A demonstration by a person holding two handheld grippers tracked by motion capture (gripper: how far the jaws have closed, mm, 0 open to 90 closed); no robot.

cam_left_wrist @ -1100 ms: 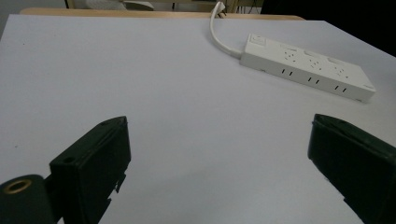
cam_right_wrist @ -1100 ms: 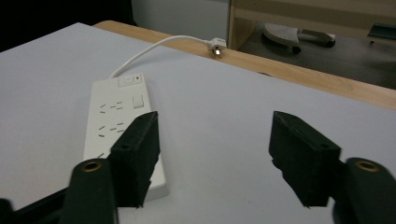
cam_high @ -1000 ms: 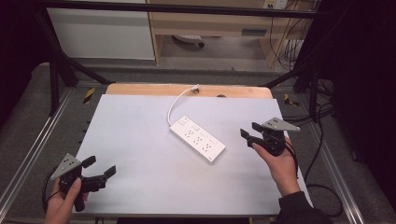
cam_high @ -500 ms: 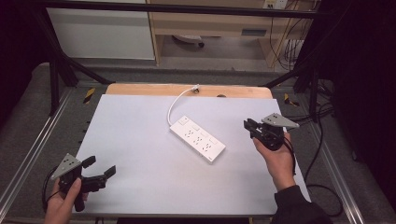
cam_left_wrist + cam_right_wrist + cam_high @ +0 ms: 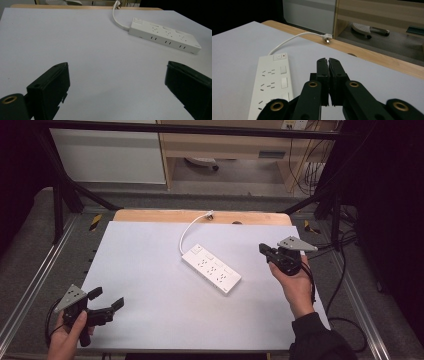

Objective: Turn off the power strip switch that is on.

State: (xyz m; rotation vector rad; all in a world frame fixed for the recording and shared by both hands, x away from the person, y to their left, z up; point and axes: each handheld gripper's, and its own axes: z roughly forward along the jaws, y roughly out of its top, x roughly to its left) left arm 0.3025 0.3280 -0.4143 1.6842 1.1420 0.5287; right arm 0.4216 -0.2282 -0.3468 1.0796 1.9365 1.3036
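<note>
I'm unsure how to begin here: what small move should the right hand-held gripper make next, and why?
Probably open its jaws. The right hand-held gripper has just closed on nothing, pads together, and points at the white rectangular plastic power strip lying untouched on the pale grey table. Shut jaws cannot take it.

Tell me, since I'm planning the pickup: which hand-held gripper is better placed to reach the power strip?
Probably the right hand-held gripper: it hovers close beside the power strip, though its jaws are shut. The left hand-held gripper is open but sits far off at the table's near corner.
</note>
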